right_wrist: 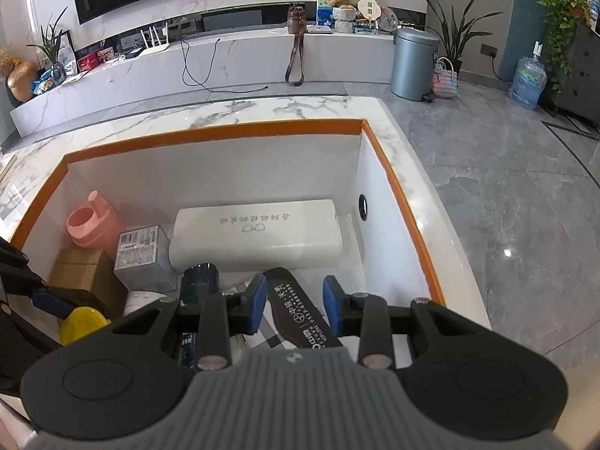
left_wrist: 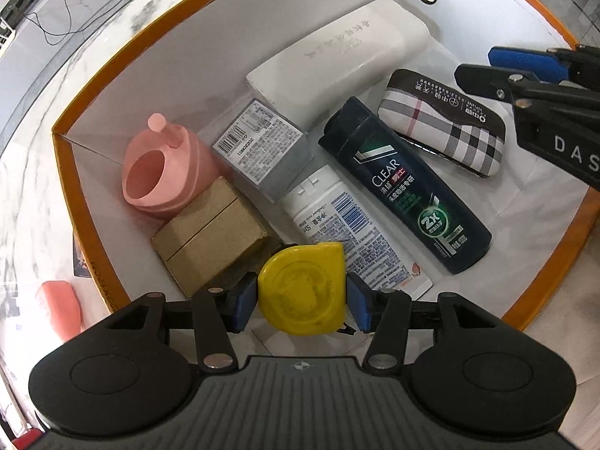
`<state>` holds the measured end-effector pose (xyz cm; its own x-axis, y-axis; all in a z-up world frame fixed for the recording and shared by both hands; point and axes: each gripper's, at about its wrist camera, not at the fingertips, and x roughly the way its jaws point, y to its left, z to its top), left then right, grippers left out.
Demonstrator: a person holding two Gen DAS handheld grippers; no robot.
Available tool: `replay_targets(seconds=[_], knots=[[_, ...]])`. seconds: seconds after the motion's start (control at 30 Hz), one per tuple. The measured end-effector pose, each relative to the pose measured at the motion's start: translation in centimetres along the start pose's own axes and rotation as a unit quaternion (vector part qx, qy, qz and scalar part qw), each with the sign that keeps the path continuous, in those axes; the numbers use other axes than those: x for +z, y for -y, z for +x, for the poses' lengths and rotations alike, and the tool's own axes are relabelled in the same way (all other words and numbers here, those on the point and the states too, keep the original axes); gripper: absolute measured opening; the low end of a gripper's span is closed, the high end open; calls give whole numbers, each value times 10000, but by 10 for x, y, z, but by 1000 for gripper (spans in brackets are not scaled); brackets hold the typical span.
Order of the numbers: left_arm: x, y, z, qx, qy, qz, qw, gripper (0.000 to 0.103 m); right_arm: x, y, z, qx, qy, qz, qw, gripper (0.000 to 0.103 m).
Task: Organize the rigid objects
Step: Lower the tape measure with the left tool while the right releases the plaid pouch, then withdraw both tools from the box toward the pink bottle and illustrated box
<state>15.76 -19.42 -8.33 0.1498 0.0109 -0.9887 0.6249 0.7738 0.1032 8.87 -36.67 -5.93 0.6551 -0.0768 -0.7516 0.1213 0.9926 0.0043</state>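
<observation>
My left gripper (left_wrist: 302, 300) is shut on a yellow tape measure (left_wrist: 303, 288) and holds it over the near end of an orange-rimmed white box (left_wrist: 90, 86). It also shows at the left of the right wrist view (right_wrist: 84, 324). In the box lie a pink cup (left_wrist: 161, 172), a brown carton (left_wrist: 210, 236), a grey box (left_wrist: 262, 142), a white tube (left_wrist: 348, 225), a dark CLEAR bottle (left_wrist: 405, 183), a white case (left_wrist: 337, 56) and a plaid glasses case (left_wrist: 442, 123). My right gripper (right_wrist: 294, 305) is open, above the plaid case (right_wrist: 303, 318).
The box (right_wrist: 393, 172) stands on a marble table (right_wrist: 262, 108). A pink object (left_wrist: 60, 307) lies outside the box at the left. Beyond are a TV bench, a metal bin (right_wrist: 412, 63) and grey floor tiles.
</observation>
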Motion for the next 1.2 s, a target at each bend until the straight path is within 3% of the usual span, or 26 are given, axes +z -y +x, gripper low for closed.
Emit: replay_targets(seconds=[0.33,0.53,0.8,1.0,1.2], knots=[[-7,-2,-17,-169,280,-122,9994,64,-1,-2,1,-41,-21,-31,10000,34],[-21,-10,-43,-481,842,-363,9946,64,0,-3,4,-64,-85,-59,9999,34],[-52,-33,-83,-692,1922,-892,9748,64,1,-5,2,0,-139,-131,9998,35],[-75,-64,-100,-603,2415,-1305,9597,64,5,-18,-8,161,-16,-487,9987,39],[-103,-96,-107,-458,2697,-1626,9480,64,12,-47,-21,853,211,-663,9939,39]])
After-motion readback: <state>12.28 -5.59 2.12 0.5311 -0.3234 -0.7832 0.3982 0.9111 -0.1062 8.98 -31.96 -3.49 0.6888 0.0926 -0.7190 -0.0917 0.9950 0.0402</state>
